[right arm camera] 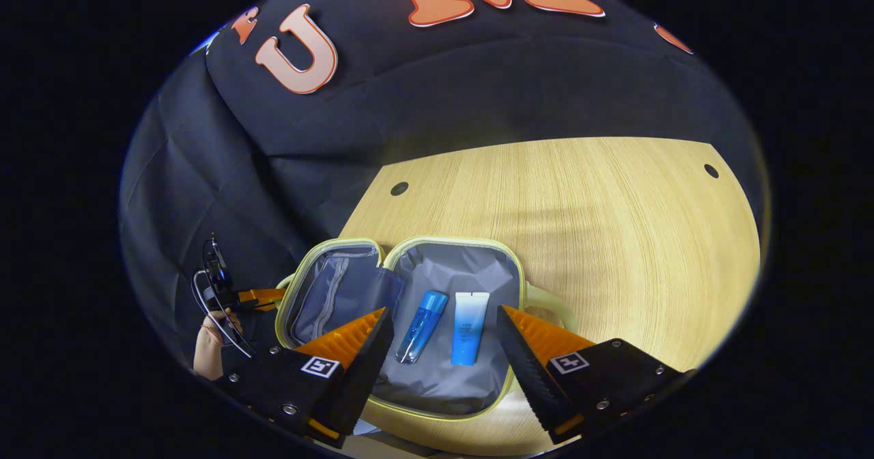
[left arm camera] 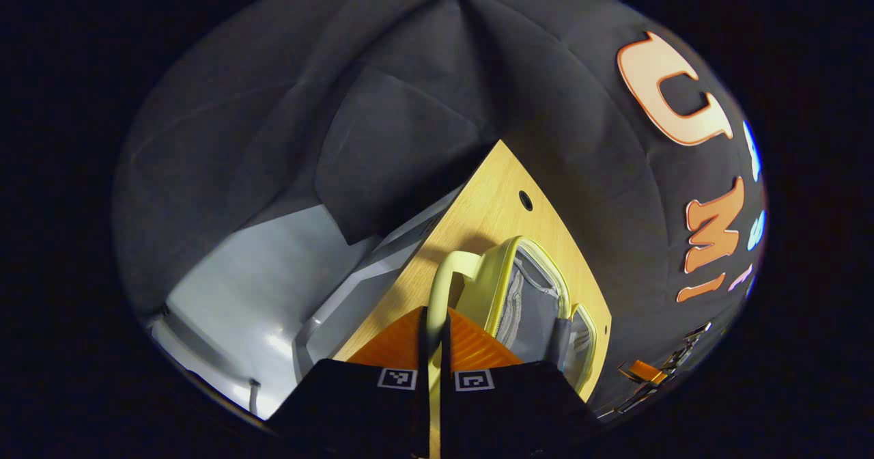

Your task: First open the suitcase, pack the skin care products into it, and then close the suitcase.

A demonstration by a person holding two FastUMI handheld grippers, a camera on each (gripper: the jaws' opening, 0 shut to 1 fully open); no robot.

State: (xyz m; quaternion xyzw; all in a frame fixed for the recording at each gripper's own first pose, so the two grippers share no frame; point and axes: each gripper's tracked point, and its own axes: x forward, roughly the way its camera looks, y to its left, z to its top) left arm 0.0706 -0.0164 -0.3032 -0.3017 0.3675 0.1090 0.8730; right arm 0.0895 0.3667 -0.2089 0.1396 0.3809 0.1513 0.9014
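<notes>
On the table (right arm camera: 614, 240) | suitcase (right arm camera: 450, 384) open, bottle (right arm camera: 422, 326), tube (right arm camera: 470, 327) inside | right gripper (right arm camera: 444, 339) wide open, empty | left gripper (left arm camera: 435, 377) pinched on handle (left arm camera: 447, 274) | risk: lid slipping, snagging products.

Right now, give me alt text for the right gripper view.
The right gripper, open, hovers over an open suitcase on a wooden table. A blue bottle and a blue-white tube lie side by side inside.

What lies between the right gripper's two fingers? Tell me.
In the right gripper view, the open right gripper frames the suitcase's grey lining, where a blue bottle and a white-and-blue tube lie side by side, untouched.
</notes>
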